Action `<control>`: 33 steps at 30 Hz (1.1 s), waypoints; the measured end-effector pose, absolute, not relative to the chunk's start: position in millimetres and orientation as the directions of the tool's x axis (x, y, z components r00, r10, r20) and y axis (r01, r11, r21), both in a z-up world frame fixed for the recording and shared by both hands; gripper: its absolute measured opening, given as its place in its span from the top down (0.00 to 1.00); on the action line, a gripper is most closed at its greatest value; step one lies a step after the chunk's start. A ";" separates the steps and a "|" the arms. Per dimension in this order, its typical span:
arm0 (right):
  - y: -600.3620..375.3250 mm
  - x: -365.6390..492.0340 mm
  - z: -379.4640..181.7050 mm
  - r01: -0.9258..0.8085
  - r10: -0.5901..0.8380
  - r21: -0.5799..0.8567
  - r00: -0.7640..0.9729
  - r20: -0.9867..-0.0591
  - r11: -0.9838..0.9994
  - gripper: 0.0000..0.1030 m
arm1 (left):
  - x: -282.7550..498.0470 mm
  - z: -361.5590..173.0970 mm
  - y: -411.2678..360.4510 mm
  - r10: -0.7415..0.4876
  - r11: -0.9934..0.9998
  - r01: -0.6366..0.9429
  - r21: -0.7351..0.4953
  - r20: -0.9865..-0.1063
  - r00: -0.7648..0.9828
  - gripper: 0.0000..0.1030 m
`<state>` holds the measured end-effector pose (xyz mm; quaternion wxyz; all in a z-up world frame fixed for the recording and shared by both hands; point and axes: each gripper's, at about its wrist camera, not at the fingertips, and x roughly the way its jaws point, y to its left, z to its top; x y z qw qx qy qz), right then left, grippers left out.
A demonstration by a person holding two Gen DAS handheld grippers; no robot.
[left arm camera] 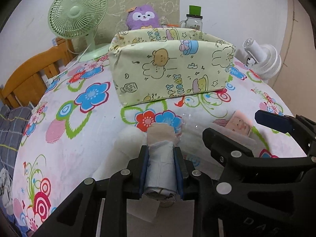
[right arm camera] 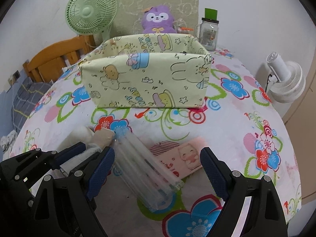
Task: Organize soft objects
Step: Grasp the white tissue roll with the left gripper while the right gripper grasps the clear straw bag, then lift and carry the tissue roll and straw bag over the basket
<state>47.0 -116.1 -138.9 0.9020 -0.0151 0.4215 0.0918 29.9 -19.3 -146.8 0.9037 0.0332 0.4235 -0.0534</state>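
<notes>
**Roll in my left jaws, clear packet lying slantwise between my right**

While my left gripper [left arm camera: 161,169] was clamped on a taped grey-white roll [left arm camera: 160,165], its jaws squeezed about as tight as they go on either flank of it, my right gripper [right arm camera: 157,175] stood spread wide with nothing pressed between its pads. That roll ran lengthwise along my left jaws, its beige end poking out toward the centre of the left wrist frame and pointing at the fabric storage box [left arm camera: 171,67] sitting in the upper middle on the flowered bench [left arm camera: 75,142].

For my right side the matter was the clear plastic packet [right arm camera: 146,169]. It lay on the bench inside the gap of my open jaws, but askew: its long axis ran from the middle left of the right wrist frame down to the lower centre, so it crossed the line between my pads at a slant. Just beyond it, toward the centre right, lay a pink cartoon packet [right arm camera: 183,156], partly tucked under it. My right jaws were plainly the nearer to both; I judged that closing squarely would want a roll of the wrist first.
</notes>
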 end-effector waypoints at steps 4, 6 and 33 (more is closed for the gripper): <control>-113.0 48.7 -143.0 -0.210 0.201 0.089 0.606 -0.770 0.974 0.27 | 30.9 -148.6 -19.5 -0.070 0.992 0.123 0.011 -0.770 0.634 0.77; -110.3 50.2 -145.4 -0.224 0.224 0.109 0.590 -0.776 0.968 0.35 | 31.9 -150.1 -20.7 -0.069 0.992 0.128 0.016 -0.771 0.632 0.77; -123.4 54.3 -130.1 -0.206 0.243 0.146 0.602 -0.761 0.968 0.90 | 39.7 -134.2 -35.0 -0.118 0.985 0.172 -0.008 -0.762 0.637 0.77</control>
